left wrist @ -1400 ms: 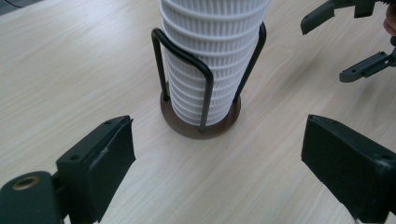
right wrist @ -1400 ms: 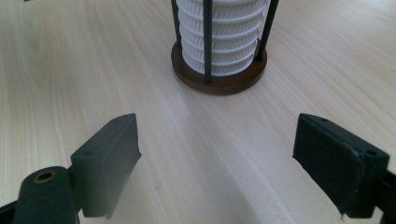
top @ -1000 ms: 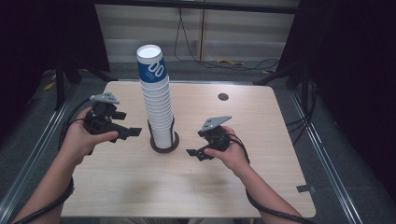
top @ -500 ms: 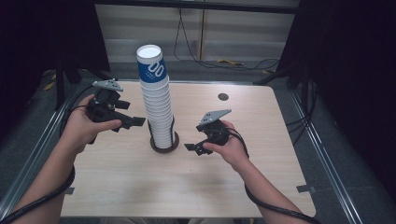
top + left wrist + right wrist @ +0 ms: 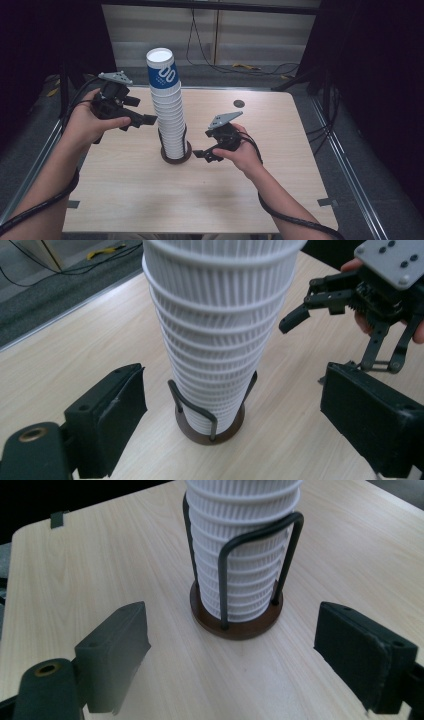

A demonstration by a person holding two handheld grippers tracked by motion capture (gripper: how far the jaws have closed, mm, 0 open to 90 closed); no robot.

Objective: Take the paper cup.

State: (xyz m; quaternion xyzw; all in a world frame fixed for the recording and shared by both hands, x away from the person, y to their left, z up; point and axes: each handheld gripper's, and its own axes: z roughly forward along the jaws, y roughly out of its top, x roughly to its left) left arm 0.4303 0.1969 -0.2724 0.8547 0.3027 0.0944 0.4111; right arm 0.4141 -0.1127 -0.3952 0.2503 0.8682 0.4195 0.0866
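Note:
A tall stack of white ribbed cups (image 5: pixel 167 110), its top cup banded in blue, stands in a dark wire holder with a round brown base (image 5: pixel 176 156) at the table's middle. My left gripper (image 5: pixel 145 120) hovers left of the stack at mid-height, pointing at it. Its jaws have just been closing a little but stand open and apart from the cups (image 5: pixel 220 340). My right gripper (image 5: pixel 202 152) is low at the right of the holder, open, facing the base (image 5: pixel 240 625) with nothing between its jaws. It also appears in the left gripper view as the right gripper (image 5: pixel 325 347).
The light wooden table (image 5: pixel 125 190) has a small dark disc (image 5: pixel 239 103) near its far edge and tape marks at the front corners (image 5: pixel 327 202). Cables lie on the floor beyond the table (image 5: pixel 240 67). Dark curtains flank both sides.
My left gripper has risen beside the stack and drawn closer to it. The right gripper has lifted slightly near the holder. The cups have not moved.

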